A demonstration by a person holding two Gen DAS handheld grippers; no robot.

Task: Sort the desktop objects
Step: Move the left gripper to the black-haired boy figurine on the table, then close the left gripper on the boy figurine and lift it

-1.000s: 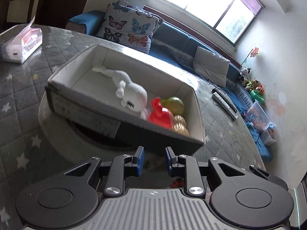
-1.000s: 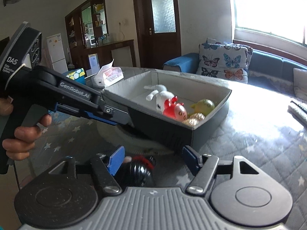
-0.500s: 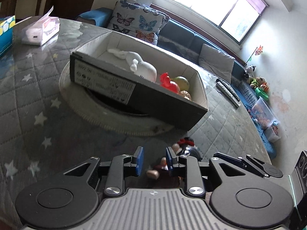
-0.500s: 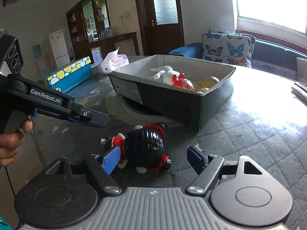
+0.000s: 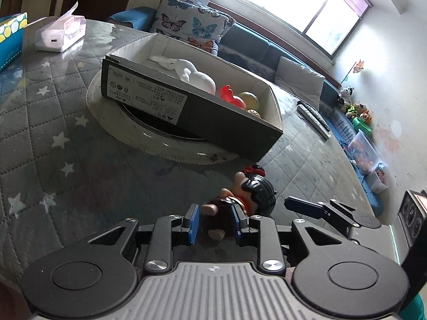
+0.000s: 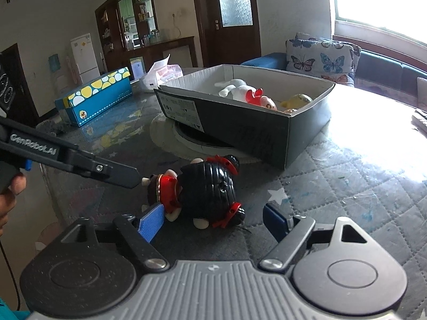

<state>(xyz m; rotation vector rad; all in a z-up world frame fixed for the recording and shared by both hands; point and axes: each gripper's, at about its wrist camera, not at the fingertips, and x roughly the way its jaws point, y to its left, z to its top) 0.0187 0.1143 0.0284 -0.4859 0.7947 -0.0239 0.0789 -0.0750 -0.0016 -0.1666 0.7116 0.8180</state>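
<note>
Doll [image 6: 205, 186] lies on its side on the tabletop [image 6: 360, 186], just in front of the dark box's [image 5: 213, 122] near wall, not touching it. The doll has a black ribbed head, red bows, red-and-brown body.

Left gripper [image 5: 214, 224]: jaws opening, the doll's legs sit between the blue pads [image 5: 192, 222]; no clear pad contact, so not clamped. In the right wrist view its finger tip comes in from the doll's left, ending right at the doll's feet.

Right gripper [image 6: 213, 220]: jaws opening, spread wide on either side of the doll's head. The left pad [image 6: 152, 221] sits next to the doll's body, the other pad stands clear of the head. No grip.

The box rests on a round pale mat [image 5: 128, 130] beyond the doll. Inside the box: white plush rabbit [image 5: 186, 72], red toy [image 5: 230, 97], yellow-green toy [image 5: 249, 100], a small gold-coloured item at the far end, too hidden to identify.

Further beyond the box: tissue pack [image 5: 61, 36], and a blue carton with yellow spots [image 6: 93, 98]. Remote controls [image 5: 312, 114] lie to the box's right in the left wrist view.

A person's fingers [image 6: 10, 192] grip the left handle at the edge of the right wrist view.
</note>
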